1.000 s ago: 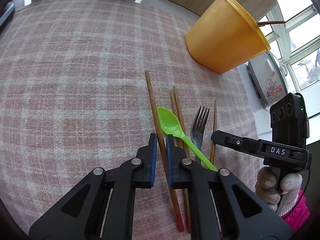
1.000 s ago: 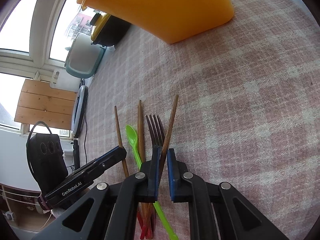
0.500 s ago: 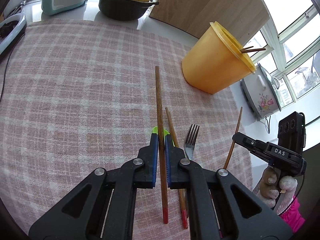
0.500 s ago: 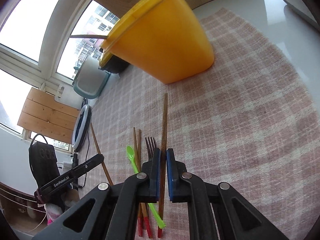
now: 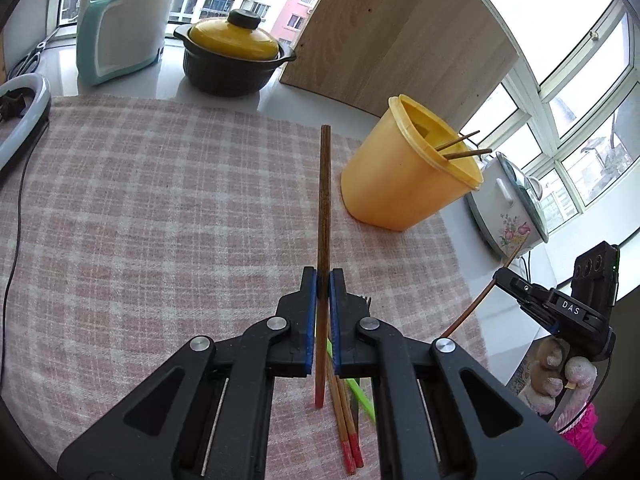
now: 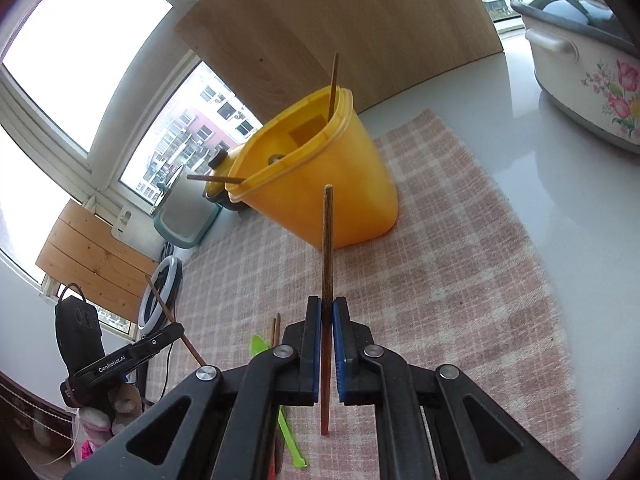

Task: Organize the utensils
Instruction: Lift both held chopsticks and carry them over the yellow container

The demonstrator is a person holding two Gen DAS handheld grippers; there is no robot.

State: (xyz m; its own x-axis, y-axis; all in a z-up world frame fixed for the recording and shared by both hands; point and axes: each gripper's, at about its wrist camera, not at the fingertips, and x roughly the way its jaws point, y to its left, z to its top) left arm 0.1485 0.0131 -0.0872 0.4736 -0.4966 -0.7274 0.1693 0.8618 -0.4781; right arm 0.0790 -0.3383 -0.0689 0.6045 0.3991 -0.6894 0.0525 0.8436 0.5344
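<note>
My left gripper (image 5: 323, 276) is shut on a brown chopstick (image 5: 324, 200) with a red tip, held above the plaid cloth. My right gripper (image 6: 327, 306) is shut on another brown chopstick (image 6: 327, 248); it also shows at the right of the left wrist view (image 5: 520, 284). The orange tub (image 5: 404, 184) stands ahead, also in the right wrist view (image 6: 320, 184), with two chopsticks (image 5: 460, 148) sticking out. Two chopsticks (image 5: 346, 412), a green spoon (image 5: 360, 394) and a fork lie on the cloth below my left gripper.
A pink plaid cloth (image 5: 160, 220) covers the table. A black pot with yellow lid (image 5: 234, 60), a teal-white appliance (image 5: 120, 32) and a wooden board (image 5: 400, 48) stand at the back. A floral cooker (image 6: 588, 72) stands right of the tub. A ring light (image 5: 20, 120) lies at far left.
Both grippers have risen from the cloth, each lifting its chopstick. The views have tilted up toward the tub and the back of the table.
</note>
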